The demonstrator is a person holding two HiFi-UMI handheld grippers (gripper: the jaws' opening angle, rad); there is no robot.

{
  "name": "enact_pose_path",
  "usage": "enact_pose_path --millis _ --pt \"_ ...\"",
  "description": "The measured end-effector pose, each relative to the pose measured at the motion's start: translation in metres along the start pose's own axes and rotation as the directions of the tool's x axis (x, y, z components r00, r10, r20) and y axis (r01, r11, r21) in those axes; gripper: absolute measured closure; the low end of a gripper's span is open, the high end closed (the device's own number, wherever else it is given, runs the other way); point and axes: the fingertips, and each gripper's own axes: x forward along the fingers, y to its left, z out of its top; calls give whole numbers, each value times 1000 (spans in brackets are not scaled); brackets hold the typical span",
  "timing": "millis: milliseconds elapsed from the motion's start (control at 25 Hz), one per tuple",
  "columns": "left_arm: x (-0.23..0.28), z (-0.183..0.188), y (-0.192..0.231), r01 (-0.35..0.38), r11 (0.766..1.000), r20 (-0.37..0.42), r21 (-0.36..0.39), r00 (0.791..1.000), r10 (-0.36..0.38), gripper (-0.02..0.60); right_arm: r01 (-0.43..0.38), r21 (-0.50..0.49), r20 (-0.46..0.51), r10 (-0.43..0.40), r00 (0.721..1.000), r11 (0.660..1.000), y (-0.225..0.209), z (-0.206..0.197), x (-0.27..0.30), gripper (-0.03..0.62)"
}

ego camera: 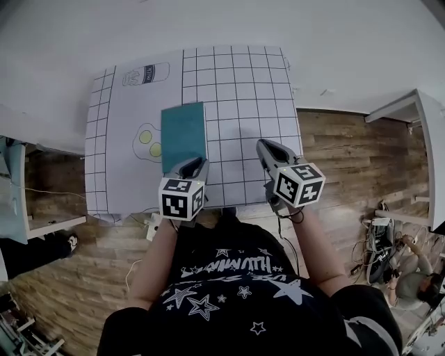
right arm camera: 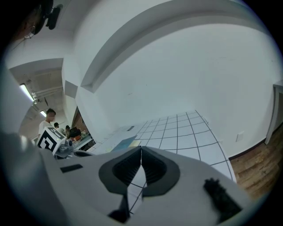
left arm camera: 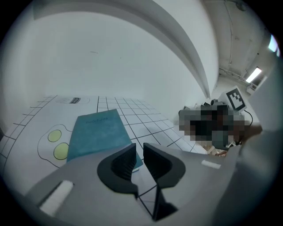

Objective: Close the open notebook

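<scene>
At the bottom of the head view a person's black star-print shirt (ego camera: 229,285) hangs over a wood-plank floor (ego camera: 348,160) that runs out to both frame edges. Just above it, the left gripper (ego camera: 191,164) (left arm camera: 139,148) has its jaws a narrow slit apart with nothing between them, its tips over the near end of the notebook (ego camera: 183,132) (left arm camera: 99,130). The right gripper (ego camera: 268,146) (right arm camera: 141,150), at centre right, has its jaws pressed together and empty. The notebook lies closed and flat, teal cover up, in the middle of a white gridded mat (ego camera: 243,90) that covers the tabletop. Left of the notebook, touching its edge, is a drawn fried egg (ego camera: 147,142); a drawn can (ego camera: 146,74) sits near the mat's upper left corner. Beyond the mat a plain white wall (ego camera: 208,21) fills the top of the frame, and a white shelf (ego camera: 417,104) stands at the right edge. Count: two grippers, one notebook, one mat, one egg drawing with two yolks, one can drawing.
</scene>
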Motion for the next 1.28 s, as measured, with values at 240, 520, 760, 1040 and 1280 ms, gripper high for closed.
enact_pose_path --millis 240,520,760,1040,1280 --pt "-40 4 15 -1 1000 67 -15 998 2 549 19 -5 14 -19 1000 1000 28 -2 -6 580" --pt "-103 -12 23 51 999 129 6 990 -51 571 33 -27 12 -32 999 999 88 -23 -16 580" --pt "-165 -31 44 59 998 202 -8 978 -56 571 13 -81 13 -12 1000 997 161 -37 -24 580" --pt "-218 -49 49 121 993 283 8 952 -118 572 88 -86 11 -87 996 992 200 -63 -59 580" --pt "-245 -59 42 141 990 315 25 938 -142 572 140 -62 27 -138 990 988 209 -78 -87 580"
